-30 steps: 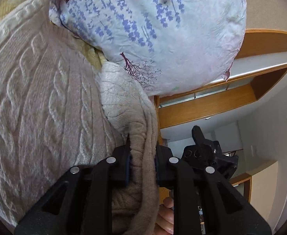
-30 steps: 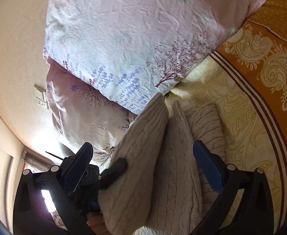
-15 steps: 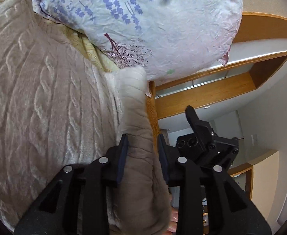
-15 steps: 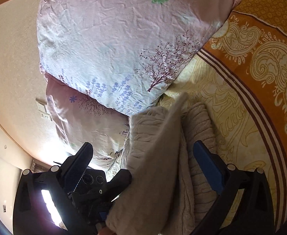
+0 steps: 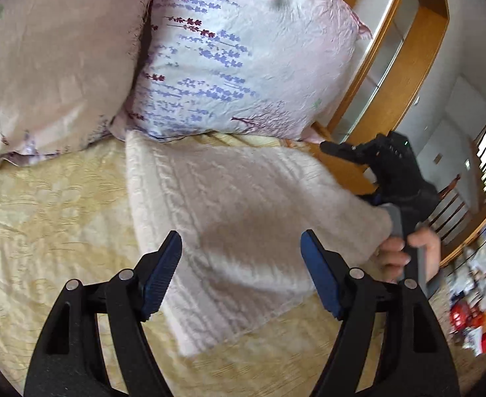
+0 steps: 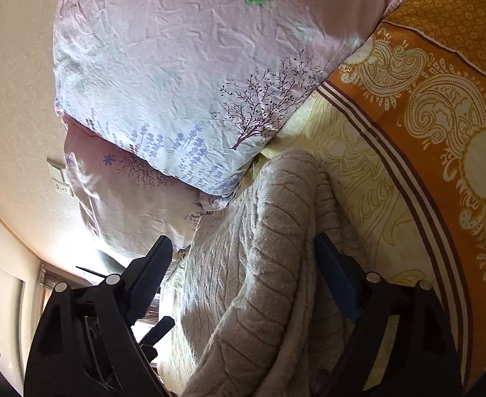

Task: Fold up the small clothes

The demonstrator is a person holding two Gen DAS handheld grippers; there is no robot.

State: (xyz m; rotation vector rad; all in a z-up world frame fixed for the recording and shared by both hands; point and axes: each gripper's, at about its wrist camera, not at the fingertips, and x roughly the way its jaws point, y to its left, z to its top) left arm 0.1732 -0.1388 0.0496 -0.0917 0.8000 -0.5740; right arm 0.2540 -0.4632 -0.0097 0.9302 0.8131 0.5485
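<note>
A cream cable-knit sweater (image 5: 229, 205) lies folded on the yellow bedspread (image 5: 51, 218), its far edge against the pillows. My left gripper (image 5: 239, 238) hovers above its near half with nothing between the blue pads, and its jaws are opening. At the sweater's right edge a hand (image 5: 408, 251) holds my right gripper, one black finger (image 5: 339, 149) showing past the cloth. In the right wrist view the right gripper (image 6: 243, 240) straddles a raised fold of the sweater (image 6: 259, 248). Its jaws are closing, and the pads are not clamped on the fold.
Two floral pillows (image 5: 243, 59) (image 5: 51, 59) lean at the head of the bed. An orange paisley cover (image 6: 441, 115) lies beside the sweater. A wooden headboard and shelf frame (image 5: 392, 49) stand at the right, and a cluttered floor (image 5: 474, 297) lies beyond the bed's edge.
My left gripper let go of the sweater's fold, opened wide, rolled and drew back upward. The cloth it held now lies flat. The right gripper's jaws have narrowed around the fold.
</note>
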